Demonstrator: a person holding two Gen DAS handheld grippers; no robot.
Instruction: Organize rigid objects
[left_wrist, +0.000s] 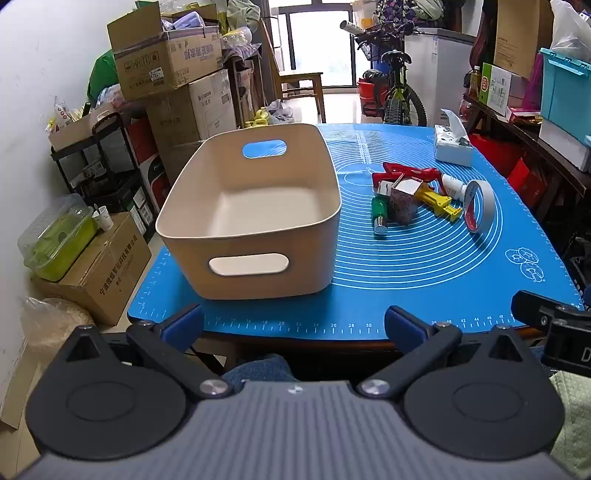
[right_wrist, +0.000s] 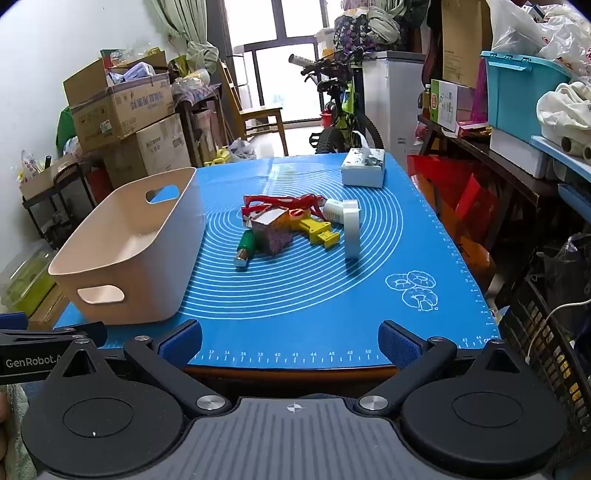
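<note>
An empty beige bin (left_wrist: 258, 266) (right_wrist: 140, 258) stands on the left of the blue mat (left_wrist: 424, 269) (right_wrist: 314, 295). A pile lies mid-mat: a red toy (left_wrist: 410, 173) (right_wrist: 284, 202), a patterned cube box (left_wrist: 404, 203) (right_wrist: 271, 232), a green bottle (left_wrist: 380, 214) (right_wrist: 245, 247), a yellow toy (left_wrist: 441, 203) (right_wrist: 319, 229), a white bottle (left_wrist: 454, 186) (right_wrist: 334, 210) and a tape roll (left_wrist: 480, 206) (right_wrist: 351, 232). My left gripper (left_wrist: 293, 325) and right gripper (right_wrist: 290, 339) are open and empty at the mat's near edge.
A tissue box (left_wrist: 452, 146) (right_wrist: 364, 168) sits at the far right of the mat. Cardboard boxes (left_wrist: 173, 62) are stacked at the left, a bicycle (left_wrist: 397, 88) stands behind the table, and cluttered shelves (right_wrist: 517, 122) line the right.
</note>
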